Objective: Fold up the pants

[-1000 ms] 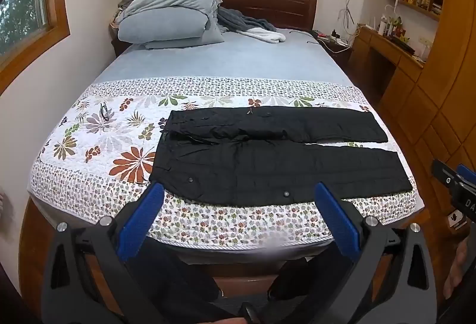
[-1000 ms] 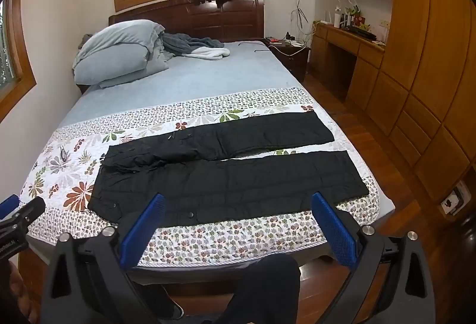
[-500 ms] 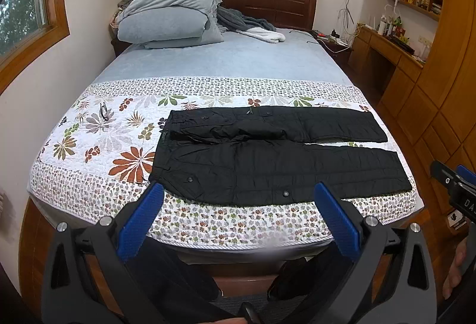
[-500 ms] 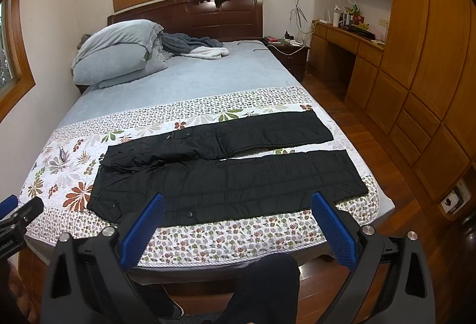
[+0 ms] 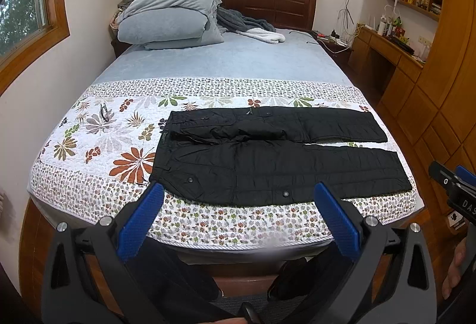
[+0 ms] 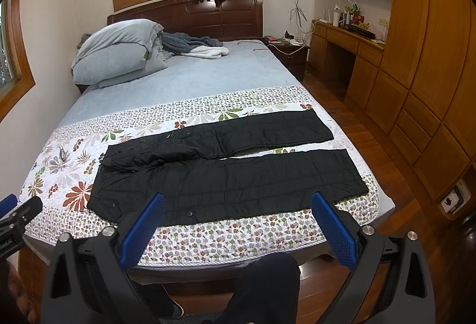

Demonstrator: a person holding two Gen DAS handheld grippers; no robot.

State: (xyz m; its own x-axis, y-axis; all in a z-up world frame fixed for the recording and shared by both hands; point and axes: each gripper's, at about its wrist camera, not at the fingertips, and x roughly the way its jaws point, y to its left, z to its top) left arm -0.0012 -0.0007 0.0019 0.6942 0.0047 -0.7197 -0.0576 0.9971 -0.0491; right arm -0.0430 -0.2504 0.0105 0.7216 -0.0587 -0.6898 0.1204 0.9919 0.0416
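Black pants (image 5: 267,157) lie flat on the floral quilt (image 5: 98,145) at the foot of the bed, waist to the left, both legs stretched to the right; they also show in the right wrist view (image 6: 226,175). My left gripper (image 5: 238,217) is open and empty, held in front of the bed's near edge, apart from the pants. My right gripper (image 6: 235,226) is open and empty, also short of the near edge. The right gripper's tip shows at the right edge of the left wrist view (image 5: 455,187).
Folded grey bedding (image 5: 169,17) and a blanket (image 5: 253,26) sit at the head of the bed. A small dark object (image 5: 104,113) lies on the quilt's left part. A wooden desk (image 6: 348,38) and wardrobe (image 6: 431,56) stand on the right. The person's legs (image 6: 261,288) are below.
Both grippers have risen and edged slightly toward the bed; the pants lie unchanged.
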